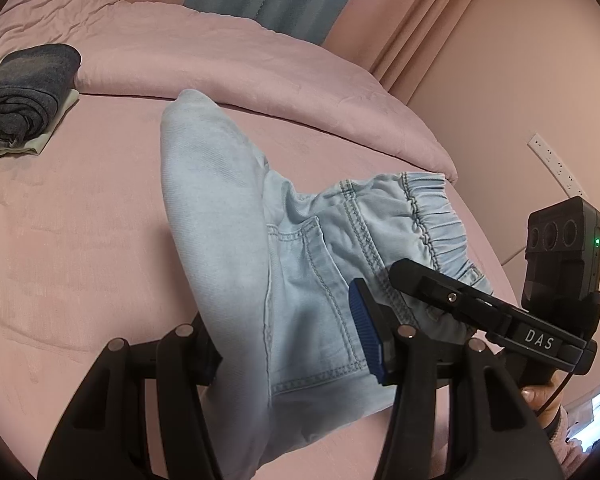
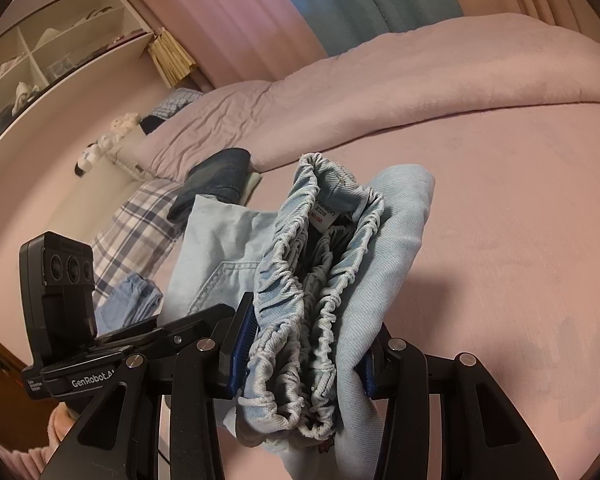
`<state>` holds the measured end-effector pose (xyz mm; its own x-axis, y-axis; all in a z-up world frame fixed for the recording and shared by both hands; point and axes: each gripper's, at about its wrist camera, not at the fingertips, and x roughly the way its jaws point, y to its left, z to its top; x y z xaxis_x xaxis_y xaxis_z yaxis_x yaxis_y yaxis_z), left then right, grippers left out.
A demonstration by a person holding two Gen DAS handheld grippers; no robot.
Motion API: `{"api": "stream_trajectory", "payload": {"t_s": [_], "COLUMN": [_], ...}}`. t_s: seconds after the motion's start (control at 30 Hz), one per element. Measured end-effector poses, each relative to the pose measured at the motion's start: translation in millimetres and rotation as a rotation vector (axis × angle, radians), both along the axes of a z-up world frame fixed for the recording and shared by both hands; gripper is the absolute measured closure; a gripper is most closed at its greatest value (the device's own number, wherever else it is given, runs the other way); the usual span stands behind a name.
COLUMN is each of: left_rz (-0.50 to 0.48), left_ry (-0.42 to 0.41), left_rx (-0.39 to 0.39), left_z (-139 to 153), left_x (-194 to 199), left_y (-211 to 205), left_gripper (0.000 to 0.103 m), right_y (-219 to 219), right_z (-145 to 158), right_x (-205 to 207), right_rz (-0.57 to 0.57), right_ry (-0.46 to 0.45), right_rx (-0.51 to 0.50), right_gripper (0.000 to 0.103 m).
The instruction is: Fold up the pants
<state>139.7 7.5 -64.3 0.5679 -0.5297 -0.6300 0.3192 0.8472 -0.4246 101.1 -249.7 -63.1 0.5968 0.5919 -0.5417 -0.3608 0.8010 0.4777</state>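
"DAS" in white capitals sits on the black bar of the right gripper point(image 1: 452, 300), seen from the left wrist view. Over on the right wrist view, "GenRobot.AI" runs along the left gripper point(image 2: 172, 328), its last letters hard to make out, with smaller print beside it too tiny to read. Inside the pants point(image 2: 384, 248), the waistband label point(image 2: 325, 212) shows "KIDS"; the rest is unclear.

Pale-blue pants point(image 1: 300, 264) lie bunched (elastic waistband gathered) on the bed.
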Motion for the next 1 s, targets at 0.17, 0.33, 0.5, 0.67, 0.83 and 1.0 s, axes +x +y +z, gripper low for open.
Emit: {"api": "stream_trajectory", "payload": {"t_s": [0.17, 0.33, 0.5, 0.67, 0.83, 1.0], "left_rz": [0.0, 0.002, 0.005, 0.007, 0.01, 0.008], "left_ry": [0.001, 0.005, 0.011, 0.021, 0.027, 0.026], "left_rx": [0.004, 0.006, 0.01, 0.015, 0.023, 0.031], "left_z": [1.9, 1.8, 1.7, 1.4, 0.3, 0.2], "left_x": [-1.3, -2.5, -2.9, 1.0, 5.7, 10.6], "left_y": [-2.0, -5.8, -8.5, -12.6, -14.9, -21.0], "left_gripper": [0.05, 0.05, 0.05, 0.05, 0.05, 0.05], "right_y": [1.5, 3.9, 5.5, 6.1, 7.7, 10.9], "right_z": [-0.5, -0.4, -2.1, -3.7, -4.4, -6.5], "right_x": [1.6, 2.8, 4.1, 7.1, 9.5, 16.6], "right_rz": [-0.003, -0.007, -0.014, -0.018, -0.02, -0.028], "right_ry": [0.003, 0.007, 0.014, 0.021, 0.025, 0.027], "right_rx": [0.0, -0.003, -0.004, -0.003, -0.004, -0.008], "right_gripper": [0.057, 0.057, 0.057, 0.057, 0.057, 0.057]}}
